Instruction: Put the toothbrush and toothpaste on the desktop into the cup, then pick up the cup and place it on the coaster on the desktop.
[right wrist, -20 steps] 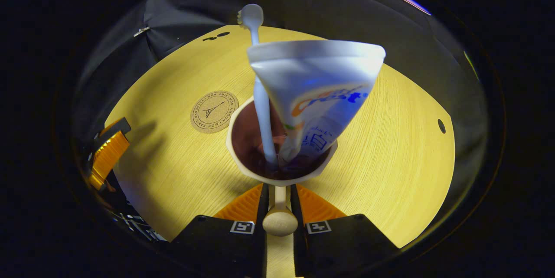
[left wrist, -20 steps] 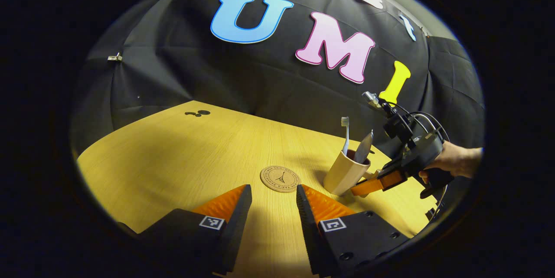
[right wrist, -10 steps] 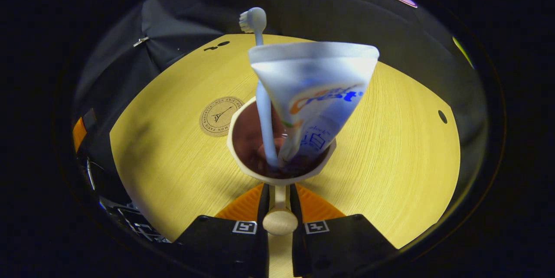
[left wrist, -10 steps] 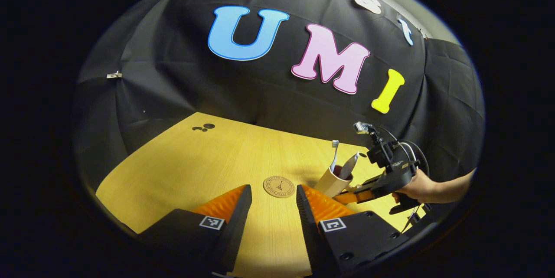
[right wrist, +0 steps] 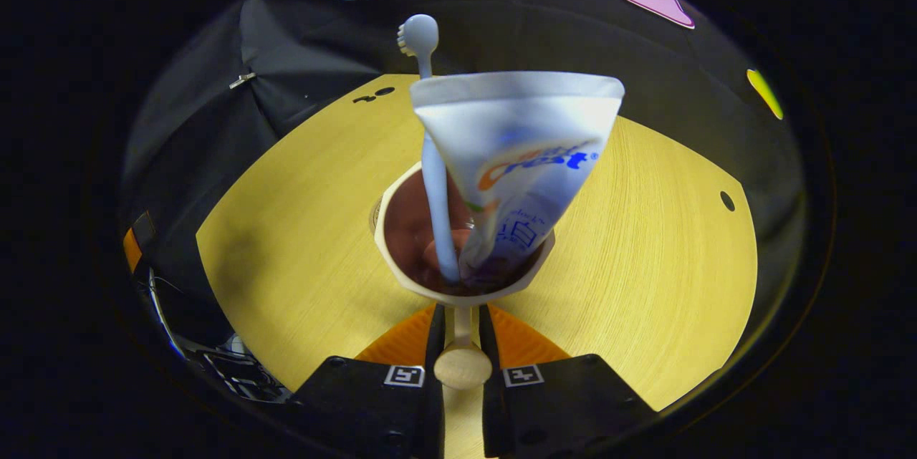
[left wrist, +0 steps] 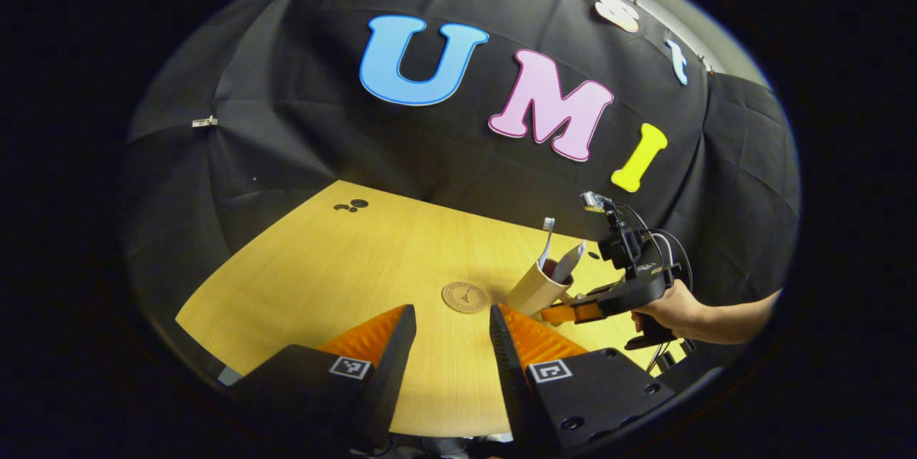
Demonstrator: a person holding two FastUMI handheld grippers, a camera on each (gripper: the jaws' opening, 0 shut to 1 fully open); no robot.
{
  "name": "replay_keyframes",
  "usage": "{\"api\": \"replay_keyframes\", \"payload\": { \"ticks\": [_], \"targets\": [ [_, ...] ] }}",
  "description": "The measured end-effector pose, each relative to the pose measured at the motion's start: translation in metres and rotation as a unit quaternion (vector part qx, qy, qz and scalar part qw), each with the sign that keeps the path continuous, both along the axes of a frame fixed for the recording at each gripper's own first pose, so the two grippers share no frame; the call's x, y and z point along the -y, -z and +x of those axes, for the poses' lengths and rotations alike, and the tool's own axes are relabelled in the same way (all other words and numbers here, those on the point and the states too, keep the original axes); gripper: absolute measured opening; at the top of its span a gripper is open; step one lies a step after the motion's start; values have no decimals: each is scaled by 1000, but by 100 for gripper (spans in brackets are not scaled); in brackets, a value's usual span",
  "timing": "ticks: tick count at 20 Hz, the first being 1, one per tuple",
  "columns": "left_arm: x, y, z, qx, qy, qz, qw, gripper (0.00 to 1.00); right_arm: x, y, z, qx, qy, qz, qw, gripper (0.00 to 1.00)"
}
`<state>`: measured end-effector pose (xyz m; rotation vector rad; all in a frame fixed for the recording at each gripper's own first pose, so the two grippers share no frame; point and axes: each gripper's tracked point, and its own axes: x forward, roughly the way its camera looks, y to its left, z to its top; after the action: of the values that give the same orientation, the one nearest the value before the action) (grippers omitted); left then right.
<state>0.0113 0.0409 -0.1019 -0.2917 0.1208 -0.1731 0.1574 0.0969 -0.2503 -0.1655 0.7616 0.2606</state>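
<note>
Over table [left wrist: 322,266], we keep right gripper [right wrist: 458,330] clamped on cup [right wrist: 401,230] handle, lowering level onto coaster [left wrist: 464,296] at eleven o'clock.

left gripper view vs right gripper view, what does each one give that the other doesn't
Left gripper view: the full coaster, the hand holding the right gripper, the cup side-on, tilted, beside the coaster, and the open left gripper.
Right gripper view: the cup's inside, and both fingers pressed on its handle.
Both: cup, toothbrush and toothpaste standing in it, desktop.
</note>
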Motion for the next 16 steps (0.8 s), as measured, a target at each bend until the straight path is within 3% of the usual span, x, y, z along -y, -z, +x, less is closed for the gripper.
{"api": "replay_keyframes", "payload": {
  "ticks": [7,16],
  "targets": [
    [-29,0,-26,4,-29,-5,1000,65,-37,-16,20,12,-19,-2,1000,24],
    [-58,17,-48,-11,-73,-26,997,66,-75,1,51,0,-55,-25,998,25]
  ]
}}
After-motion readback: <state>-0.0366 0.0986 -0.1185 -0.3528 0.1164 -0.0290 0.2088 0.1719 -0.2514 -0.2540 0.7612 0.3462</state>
